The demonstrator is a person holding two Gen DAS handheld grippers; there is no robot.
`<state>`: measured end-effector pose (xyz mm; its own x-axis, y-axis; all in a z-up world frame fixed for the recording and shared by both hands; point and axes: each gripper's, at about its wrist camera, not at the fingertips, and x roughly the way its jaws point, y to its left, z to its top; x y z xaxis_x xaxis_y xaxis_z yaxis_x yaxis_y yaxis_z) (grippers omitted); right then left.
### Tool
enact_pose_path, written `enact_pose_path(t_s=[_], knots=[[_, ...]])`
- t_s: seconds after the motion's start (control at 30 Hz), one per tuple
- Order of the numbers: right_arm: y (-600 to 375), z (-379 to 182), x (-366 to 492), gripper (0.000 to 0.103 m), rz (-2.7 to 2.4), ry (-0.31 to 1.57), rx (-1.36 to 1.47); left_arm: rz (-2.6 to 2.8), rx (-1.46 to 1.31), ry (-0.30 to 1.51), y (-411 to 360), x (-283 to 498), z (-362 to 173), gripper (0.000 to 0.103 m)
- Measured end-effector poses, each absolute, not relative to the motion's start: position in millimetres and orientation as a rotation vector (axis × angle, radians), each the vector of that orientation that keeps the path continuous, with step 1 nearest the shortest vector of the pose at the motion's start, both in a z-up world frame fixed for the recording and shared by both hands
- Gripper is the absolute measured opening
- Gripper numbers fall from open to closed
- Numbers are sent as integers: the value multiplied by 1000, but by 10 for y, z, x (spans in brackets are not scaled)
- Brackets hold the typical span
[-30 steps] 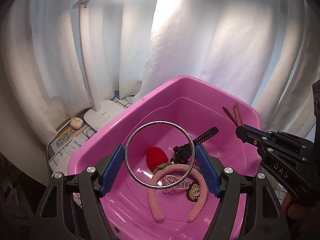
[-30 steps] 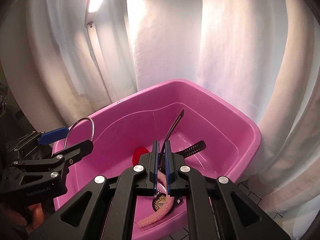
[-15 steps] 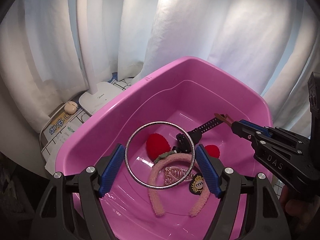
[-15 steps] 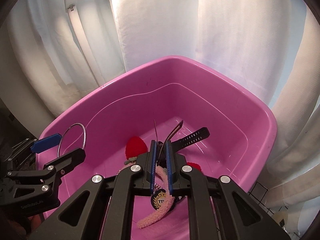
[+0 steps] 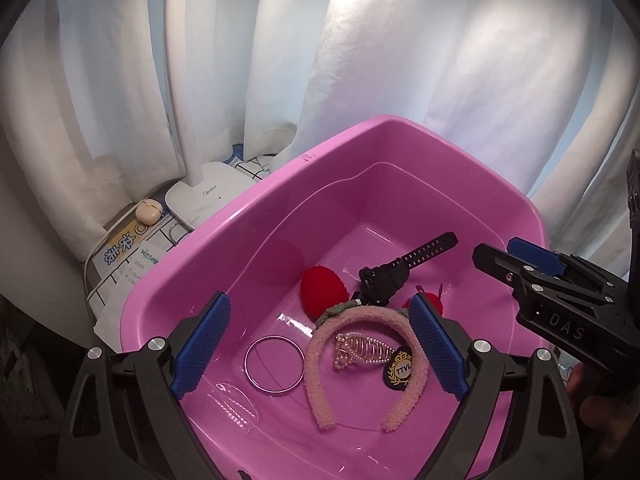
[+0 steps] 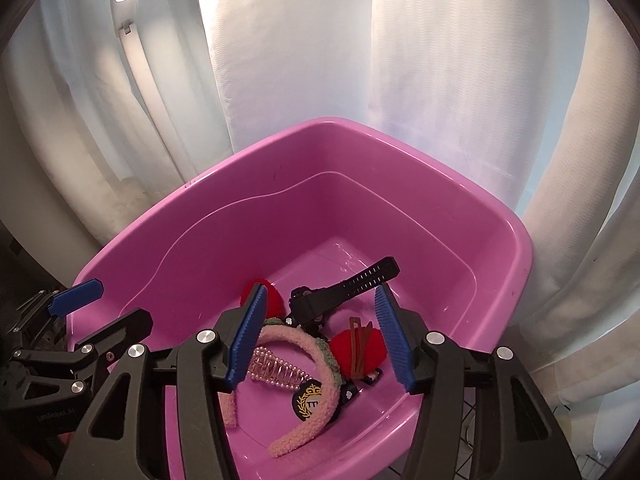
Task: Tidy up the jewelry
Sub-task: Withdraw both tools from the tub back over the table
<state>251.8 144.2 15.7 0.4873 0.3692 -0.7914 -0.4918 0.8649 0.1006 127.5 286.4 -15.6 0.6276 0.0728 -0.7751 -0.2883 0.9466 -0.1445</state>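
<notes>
You're working in a home, most likely a bedroom or dressing corner by a window. White curtains (image 5: 420, 80) hang floor-length behind everything, with daylight coming through them. At the back left edge of the desk (image 5: 160, 236), on its grid-patterned cover, stands a white desk lamp (image 5: 208, 194), and beside its base lies a small cream earbud case (image 5: 149, 211). A pink plastic tub (image 5: 248, 216) holds personal accessories: a fuzzy pink headband (image 5: 360, 316), a black watch (image 5: 400, 270) and a silver bangle (image 5: 274, 364).
</notes>
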Motion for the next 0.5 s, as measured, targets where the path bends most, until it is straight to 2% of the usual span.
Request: enact_pose_path(t_s=[0.5], knots=[[1276,222,2432,58,497,906,-109,240,-268,879,2761,1130,-48,90]])
